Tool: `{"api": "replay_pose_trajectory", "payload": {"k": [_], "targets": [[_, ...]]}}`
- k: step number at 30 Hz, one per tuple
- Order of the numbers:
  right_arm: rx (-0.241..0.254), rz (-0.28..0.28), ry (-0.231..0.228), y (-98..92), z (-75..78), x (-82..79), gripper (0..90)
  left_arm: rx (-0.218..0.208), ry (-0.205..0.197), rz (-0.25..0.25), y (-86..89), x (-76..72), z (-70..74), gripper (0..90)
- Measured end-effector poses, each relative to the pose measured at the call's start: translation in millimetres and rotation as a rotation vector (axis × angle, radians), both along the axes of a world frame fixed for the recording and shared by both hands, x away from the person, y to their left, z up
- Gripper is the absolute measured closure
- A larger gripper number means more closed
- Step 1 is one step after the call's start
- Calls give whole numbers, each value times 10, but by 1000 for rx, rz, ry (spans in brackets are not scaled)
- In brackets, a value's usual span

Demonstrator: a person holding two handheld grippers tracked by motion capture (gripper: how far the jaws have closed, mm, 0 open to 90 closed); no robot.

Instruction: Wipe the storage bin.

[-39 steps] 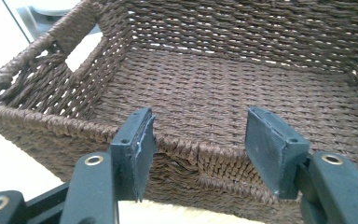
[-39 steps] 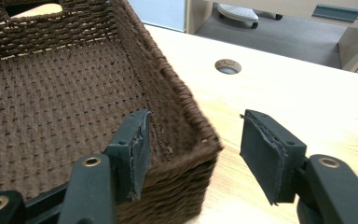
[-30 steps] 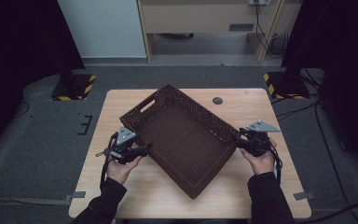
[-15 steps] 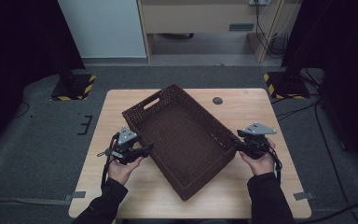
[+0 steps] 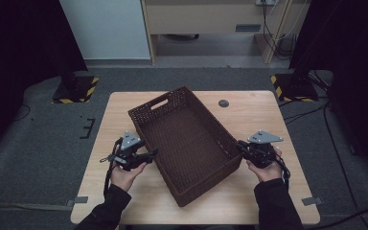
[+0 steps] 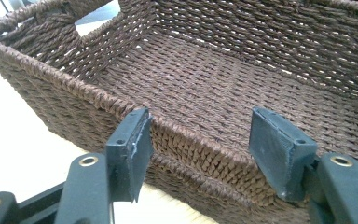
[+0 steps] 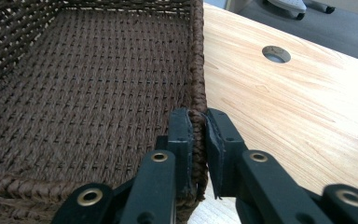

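A dark brown woven basket [image 5: 187,143] stands empty and askew on the wooden table [image 5: 268,120]. My right gripper [image 5: 240,145] is at its right long wall. In the right gripper view the jaws [image 7: 198,121] have just been closing and now pinch the braided rim of the basket [image 7: 88,84] between their pads. My left gripper [image 5: 149,154] is at the opposite long wall. In the left gripper view it [image 6: 200,135] stands open astride the rim of the basket [image 6: 223,79], one finger outside the wall and one over the inside, neither pressing.
A round cable hole [image 5: 224,103] sits in the table beyond the basket, also near the right gripper [image 7: 276,53]. Two stands with yellow-black striped bases [image 5: 76,88] [image 5: 292,86] flank the table on the floor. A person's sleeves enter from the near edge.
The basket has turned a little clockwise, its near corner swinging left. The right hand has come slightly nearer along with the rim. The left hand has stayed put.
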State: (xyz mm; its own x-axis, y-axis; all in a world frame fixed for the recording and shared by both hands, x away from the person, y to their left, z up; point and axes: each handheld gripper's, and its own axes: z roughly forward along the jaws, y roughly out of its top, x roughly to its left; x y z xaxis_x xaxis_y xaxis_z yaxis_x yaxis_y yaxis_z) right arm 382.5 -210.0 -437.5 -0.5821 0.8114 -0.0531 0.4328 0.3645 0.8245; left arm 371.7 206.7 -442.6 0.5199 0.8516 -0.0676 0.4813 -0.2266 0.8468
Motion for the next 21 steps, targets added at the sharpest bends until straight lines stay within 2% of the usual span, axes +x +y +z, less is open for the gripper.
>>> {"api": "replay_pose_trajectory", "payload": {"k": [3,5,8,11,14,17,21], "targets": [[27,-6,-32,10,18,30,728,-3,1,1,5,24,-5,370],[33,1,-47,24,18,68,745,14,-5,10,3,49,-5,375],[34,32,-27,60,-9,111,793,10,-2,21,26,91,-13,379],[21,37,-29,88,-6,90,807,7,-6,22,37,84,-17,379],[35,37,-20,82,-7,69,810,21,-18,30,30,41,3,379],[56,52,-12,84,-13,-3,805,10,-11,22,23,-12,-11,373],[42,74,-13,110,14,-64,789,23,-13,22,0,-16,-30,392]]}}
